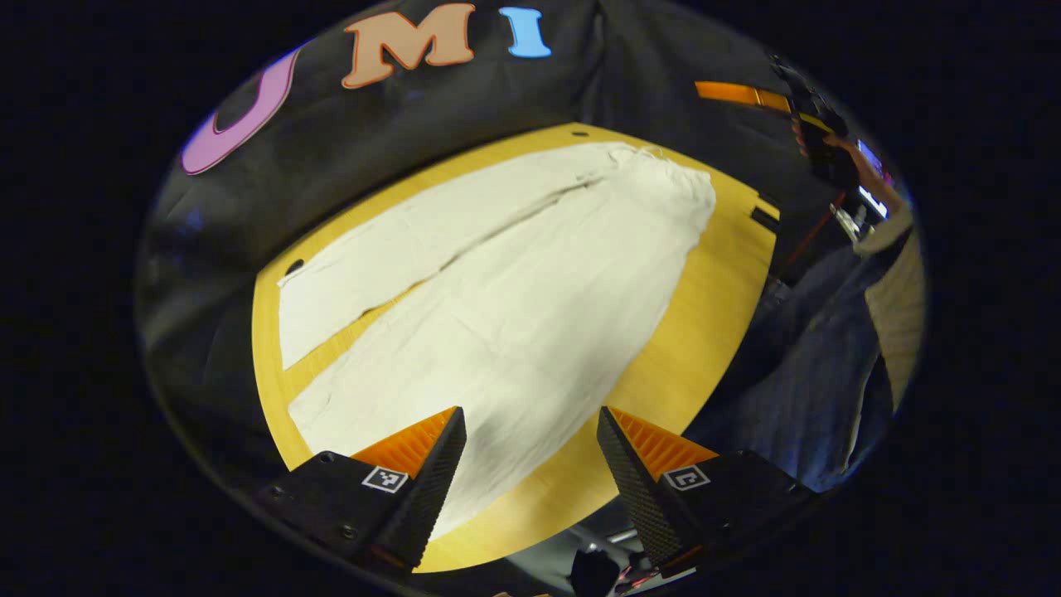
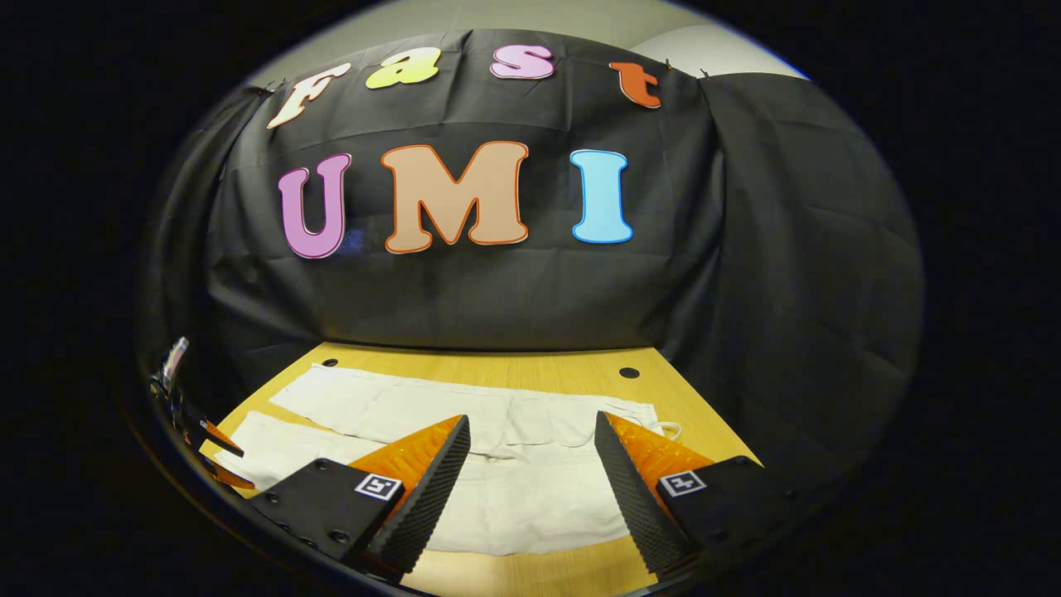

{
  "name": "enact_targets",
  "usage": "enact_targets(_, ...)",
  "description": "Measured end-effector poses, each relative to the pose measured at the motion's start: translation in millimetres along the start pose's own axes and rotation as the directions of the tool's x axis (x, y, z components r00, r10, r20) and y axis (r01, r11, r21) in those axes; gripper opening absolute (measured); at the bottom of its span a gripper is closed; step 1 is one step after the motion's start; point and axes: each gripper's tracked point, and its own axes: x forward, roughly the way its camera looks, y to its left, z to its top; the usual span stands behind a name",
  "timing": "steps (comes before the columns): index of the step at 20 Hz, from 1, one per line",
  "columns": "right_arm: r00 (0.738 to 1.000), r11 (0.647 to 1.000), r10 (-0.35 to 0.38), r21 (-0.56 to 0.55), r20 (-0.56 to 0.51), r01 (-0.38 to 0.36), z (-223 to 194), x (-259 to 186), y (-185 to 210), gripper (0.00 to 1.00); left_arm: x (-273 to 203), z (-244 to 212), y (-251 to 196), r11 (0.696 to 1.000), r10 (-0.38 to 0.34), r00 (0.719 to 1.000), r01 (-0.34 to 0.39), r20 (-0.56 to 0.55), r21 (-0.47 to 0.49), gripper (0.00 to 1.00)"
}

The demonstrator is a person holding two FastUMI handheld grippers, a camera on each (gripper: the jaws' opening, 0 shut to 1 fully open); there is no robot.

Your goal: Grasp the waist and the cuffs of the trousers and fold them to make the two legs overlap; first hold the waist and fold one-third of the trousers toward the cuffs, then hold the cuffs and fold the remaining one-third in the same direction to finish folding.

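Your trousers (image 1: 506, 290) lie flat on the table (image 1: 704, 332), legs spread apart — waist at the far end in the left gripper view; your left gripper (image 1: 530, 464) hangs above them, fingers parted, gripping nothing. Your right gripper (image 2: 530, 473) is likewise spread and empty — seemingly above the waist.

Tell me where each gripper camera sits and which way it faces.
Left gripper view: rides the left gripper, high above the wooden table, looking down the spread white trousers from the cuffs toward the waist; its two fingers stand apart, and a person's hand holds the other gripper far right.
Right gripper view: rides the right gripper, low by the table's edge near the waist end, facing the booth's wall; fingers apart.
Shared: trousers and table.
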Motion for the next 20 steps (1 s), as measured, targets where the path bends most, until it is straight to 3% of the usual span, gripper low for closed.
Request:
enact_targets(2,1.000,1.000,-0.005,-0.006,-0.007,0.005,-3.1,-0.9,-2.2,0.97,0.7,-27.1,8.1,0.998,-0.007,0.996,0.013,-0.088,0.062,0.91)
enact_targets(4,1.000,1.000,-0.011,-0.015,-0.019,0.010,-7.5,-0.7,-4.3,0.97,5.6,-47.8,13.3,0.994,-0.028,0.986,0.044,-0.163,0.100,0.95)
enact_targets(9,0.998,0.999,-0.026,-0.027,-0.053,0.025,-17.4,4.6,-8.5,0.97,11.5,-94.2,28.8,0.975,-0.049,0.945,0.116,-0.324,0.190,0.91)
enact_targets(15,0.998,0.998,-0.012,-0.056,-0.066,0.008,-18.5,15.1,0.5,0.97,18.7,-116.0,32.6,0.956,-0.051,0.912,0.163,-0.408,0.244,0.84)
enact_targets(20,0.997,0.996,0.010,-0.086,-0.080,-0.016,-20.9,23.7,9.9,0.97,22.1,-119.5,32.0,0.952,-0.089,0.892,0.207,-0.443,0.225,0.79)
